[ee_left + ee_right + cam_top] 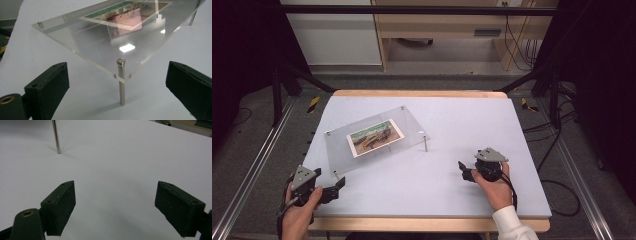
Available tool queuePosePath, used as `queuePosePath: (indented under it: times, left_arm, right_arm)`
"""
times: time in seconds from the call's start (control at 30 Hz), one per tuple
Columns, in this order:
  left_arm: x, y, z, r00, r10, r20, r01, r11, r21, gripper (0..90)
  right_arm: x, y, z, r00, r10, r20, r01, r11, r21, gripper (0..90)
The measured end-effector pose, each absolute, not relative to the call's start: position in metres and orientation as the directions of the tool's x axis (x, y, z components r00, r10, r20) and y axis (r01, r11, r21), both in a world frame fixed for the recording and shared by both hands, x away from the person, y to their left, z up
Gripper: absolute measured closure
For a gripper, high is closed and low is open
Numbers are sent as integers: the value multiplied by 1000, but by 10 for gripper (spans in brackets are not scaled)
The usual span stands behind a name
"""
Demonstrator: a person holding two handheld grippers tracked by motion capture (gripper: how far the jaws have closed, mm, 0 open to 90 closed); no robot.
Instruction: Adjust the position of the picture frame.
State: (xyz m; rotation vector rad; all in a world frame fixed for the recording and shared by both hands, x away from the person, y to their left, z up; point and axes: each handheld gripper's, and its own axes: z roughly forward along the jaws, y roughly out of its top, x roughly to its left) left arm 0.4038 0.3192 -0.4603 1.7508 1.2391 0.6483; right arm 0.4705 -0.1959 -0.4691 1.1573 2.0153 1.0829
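Item: one clear acrylic plate [374, 136], raised on slim metal legs [121, 85], stood left of centre in the high view on the table [452, 125], a single printed photograph [375, 137] lying under it. Four legs were judged present from the corner caps; three showed plainly. Two tongs were recorded. The left tongs [337, 186], at the lower left of the high view, were spread wide and empty, aimed at the plate's near corner, whose leg stood between the jaws in the left gripper view without touching them. The right tongs [464, 171], lower right of centre, were likewise spread and empty over bare table, well apart from the plate. Handling note: the step looked like an approach to the plate; a level, slow closing on the corner edge rather than the leg seemed wise, since the plate could tip or slide.
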Motion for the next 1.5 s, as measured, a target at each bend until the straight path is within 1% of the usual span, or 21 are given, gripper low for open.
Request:
queuePosePath:
  times: [0.17,0.33,0.53,0.6,0.67,0.73,0.87,0.9,0.97,1.1,1.27,1.4,1.47,1.5]
  left_arm:
    - [404,317,-463,389,914,-117,522,-114,845,59]
    - [404,313,-466,416,901,-124,547,-139,825,63]
    - [403,309,-466,428,896,-115,567,-167,807,63]
    - [402,308,-466,433,893,-123,579,-171,797,65]
    - [402,307,-466,430,896,-108,578,-182,795,65]
    - [402,307,-466,427,898,-105,581,-183,793,66]
    - [402,307,-467,422,900,-105,576,-177,798,69]
    - [402,307,-467,423,901,-97,571,-182,800,69]
    - [402,307,-467,427,901,-82,561,-193,805,69]
    - [404,308,-469,423,905,-32,543,-226,809,65]
    - [406,310,-471,435,900,19,516,-266,814,52]
    - [406,307,-470,456,890,11,521,-276,807,53]
    - [406,305,-471,461,888,0,525,-272,806,59]
    - [405,304,-471,460,888,-8,532,-268,803,62]
  right_arm:
    - [469,-197,-471,-472,880,-57,417,280,865,170]
    - [468,-193,-472,-506,862,-26,420,273,865,175]
    - [467,-190,-472,-535,844,-22,412,284,866,191]
    - [466,-186,-471,-558,829,-38,388,301,871,194]
    - [466,-182,-469,-577,816,-28,374,294,879,188]
    - [465,-176,-465,-596,803,-17,358,285,889,187]
    - [469,-161,-459,-623,782,-2,356,286,889,241]
    - [471,-157,-457,-636,772,7,360,288,887,243]
    - [475,-150,-453,-646,763,1,358,301,884,243]
    - [483,-133,-445,-675,738,4,356,320,878,213]
    - [497,-107,-442,-675,738,-7,351,329,877,206]
    - [507,-87,-442,-668,744,-12,353,331,875,205]
    - [512,-79,-446,-663,748,-12,362,335,870,231]
    - [514,-76,-448,-655,756,-14,366,333,869,274]
